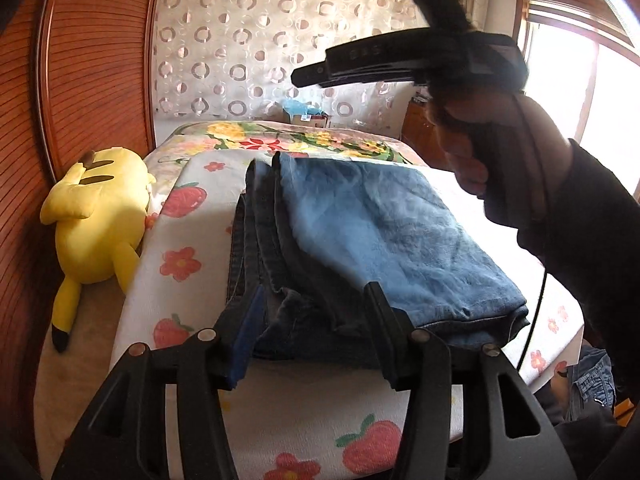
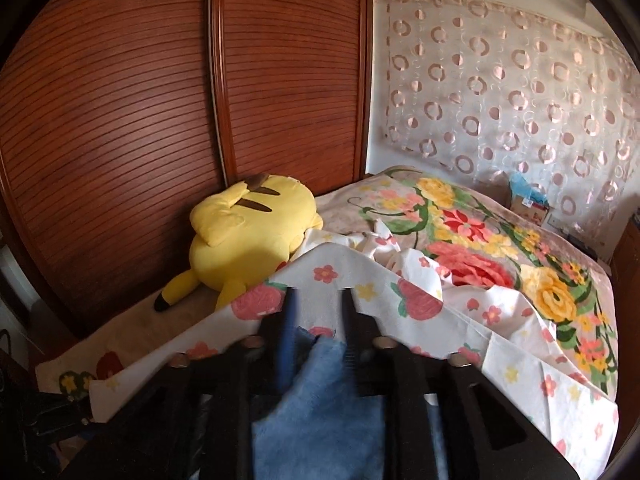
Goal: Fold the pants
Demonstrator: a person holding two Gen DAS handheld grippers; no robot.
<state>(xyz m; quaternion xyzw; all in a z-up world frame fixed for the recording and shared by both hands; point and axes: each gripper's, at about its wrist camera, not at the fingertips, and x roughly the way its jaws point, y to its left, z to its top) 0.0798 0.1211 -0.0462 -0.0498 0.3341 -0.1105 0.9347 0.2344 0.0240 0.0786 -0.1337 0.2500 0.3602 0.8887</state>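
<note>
Folded pants (image 1: 384, 240) of blue denim are shown lying as a flat rectangular stack on a white cloth (image 1: 188, 240) printed with strawberries and small flowers, which is spread over the bed. The uppermost layer is pale and softly faded; darker denim edges and stitched seams are exposed along the left side and at the near hem. The left gripper (image 1: 316, 308), of matte black plastic with angular linked arms, is seen with its jaws moderately parted above the near edge of the stack; nothing is clamped. The right gripper (image 2: 320, 300) is likewise parted, a fold of pale denim (image 2: 320, 392) lying loosely between its fingers, apparently unpressed. In the left wrist view a hand (image 1: 500, 160) in a dark sleeve is seen holding the other tool. A plush yellow toy (image 2: 248, 236) rests against ribbed wooden doors (image 2: 140, 100). A thick floral blanket (image 2: 500, 256) covers the far bed, before a sheer curtain (image 2: 500, 80) patterned with rings.
</note>
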